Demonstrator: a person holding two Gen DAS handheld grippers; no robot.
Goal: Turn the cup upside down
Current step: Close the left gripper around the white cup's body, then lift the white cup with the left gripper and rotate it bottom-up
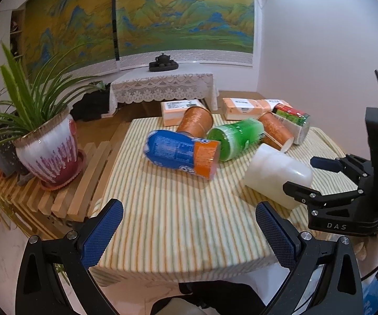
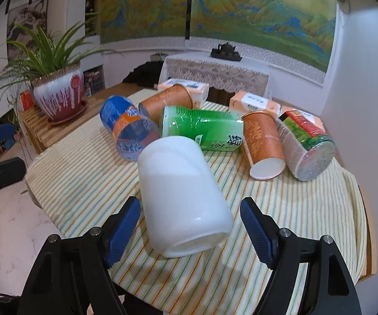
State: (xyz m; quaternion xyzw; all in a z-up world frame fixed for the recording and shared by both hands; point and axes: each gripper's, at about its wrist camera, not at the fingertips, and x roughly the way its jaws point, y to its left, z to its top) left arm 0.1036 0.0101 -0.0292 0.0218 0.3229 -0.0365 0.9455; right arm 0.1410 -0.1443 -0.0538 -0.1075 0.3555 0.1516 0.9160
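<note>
A white plastic cup (image 2: pixel 181 191) lies on its side on the striped tablecloth (image 2: pixel 307 218), its mouth toward the right wrist camera. It also shows in the left wrist view (image 1: pixel 275 173). My right gripper (image 2: pixel 190 223) is open, its blue pads on either side of the cup's mouth end, not touching it. In the left wrist view the right gripper (image 1: pixel 304 176) reaches the cup from the right. My left gripper (image 1: pixel 189 225) is open and empty over the table's near edge, left of the cup.
Other cups lie on their sides behind: a blue-orange one (image 2: pixel 128 128), a green one (image 2: pixel 204 128), two orange paper cups (image 2: pixel 262 141), a red-green one (image 2: pixel 307 144). Boxes (image 2: pixel 186 89) stand at the back. A potted plant (image 1: pixel 47 149) sits on a slatted bench left.
</note>
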